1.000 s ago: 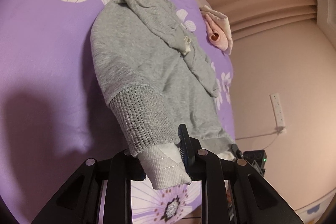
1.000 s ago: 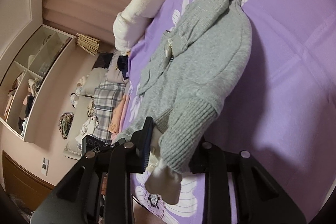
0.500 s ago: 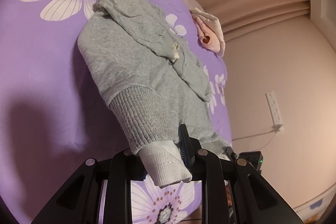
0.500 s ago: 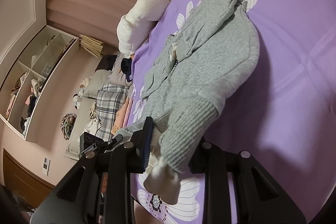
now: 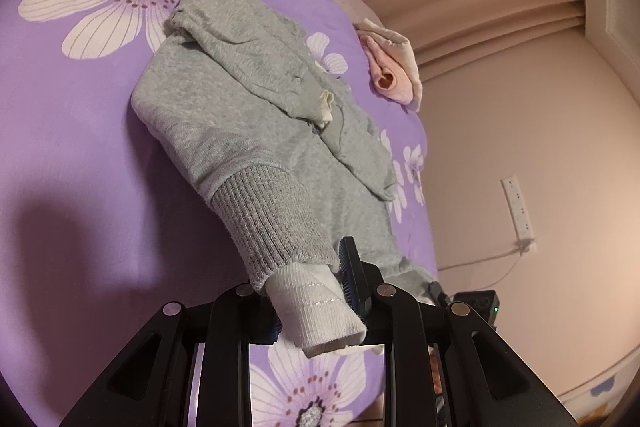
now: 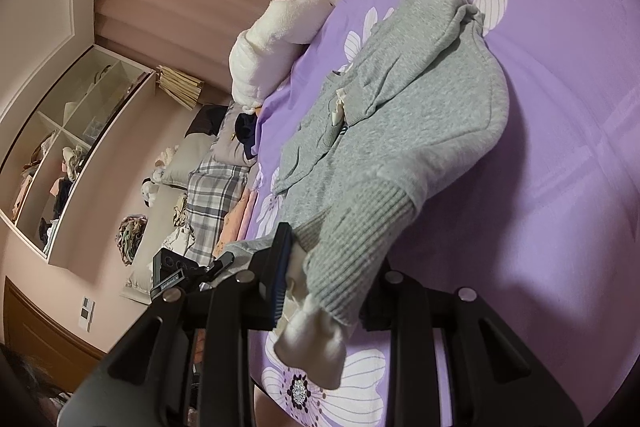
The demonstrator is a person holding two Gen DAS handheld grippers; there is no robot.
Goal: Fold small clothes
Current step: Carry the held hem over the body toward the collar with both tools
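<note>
Grey ribbed hem of sweater (image 5: 248, 131), white under-layer poking out, clamped at near end by both claws: left gripper (image 5: 316, 291) at one corner, right gripper (image 6: 324, 283) at other; both equally near; hem lifted, rest of sweater lying on purple floral sheet (image 5: 60, 155); long axis runs straight away from claws, sleeves crossed mid-body; fold likely goes near-to-far; rolled pink cloth (image 5: 390, 75) beyond.

A home bedroom: a purple flowered bedsheet (image 5: 72, 155) ahead of the grippers, pillows (image 6: 188, 163) and open clothes shelves (image 6: 68, 147) off to the right gripper's left.
</note>
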